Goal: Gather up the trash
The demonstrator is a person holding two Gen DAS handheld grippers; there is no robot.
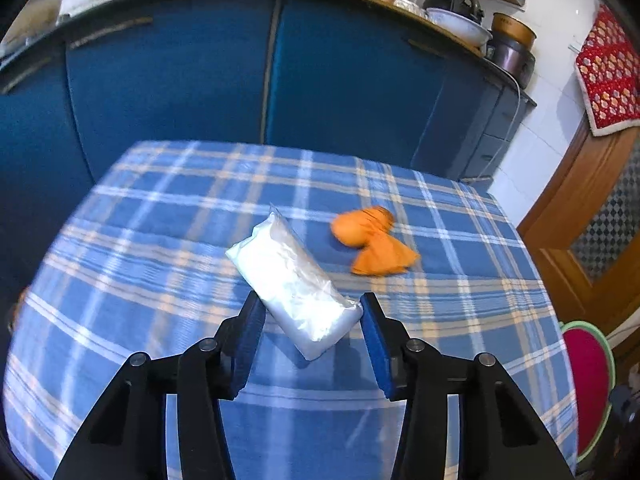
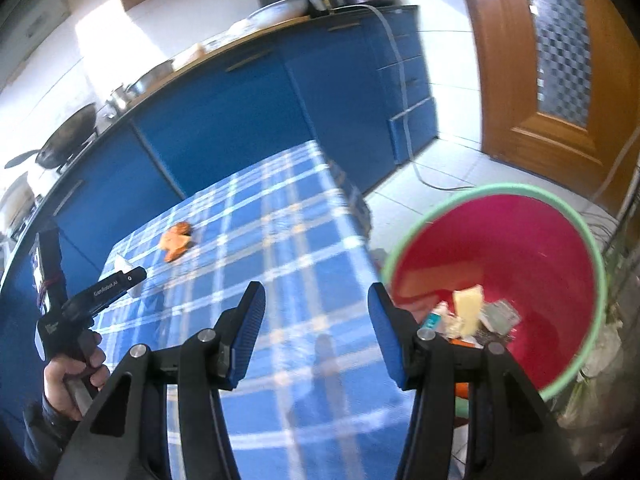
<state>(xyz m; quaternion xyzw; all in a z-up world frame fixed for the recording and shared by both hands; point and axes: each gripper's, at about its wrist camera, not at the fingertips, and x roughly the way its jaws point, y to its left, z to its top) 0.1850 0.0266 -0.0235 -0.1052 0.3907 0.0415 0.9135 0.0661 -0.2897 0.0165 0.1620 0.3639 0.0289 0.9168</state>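
Where the blue plaid tablecloth covers the table, a white plastic-wrapped packet lies slantwise, its near end between the blue pads of the left gripper. The left pad looks to touch the packet's edge and the right pad sits at its corner; whether they press on it I cannot tell. Beyond it and to the right, an orange crumpled wrapper rests apart from the packet, with bare cloth all around it and a wide strip of cloth between it and the far edge of the table. Past that far edge stand dark blue cabinet doors, close behind the table.

In the right wrist view the right gripper hangs over the near right part of the cloth, its jaws parted with nothing between them. Just past the table's right edge, on the floor side, stands a round red bin with a green rim; scraps of paper and packaging lie in its bottom. Pale floor tiles stay open between bin, cabinets and the wooden door. At far left a hand grips the handle of the left gripper above the cloth.
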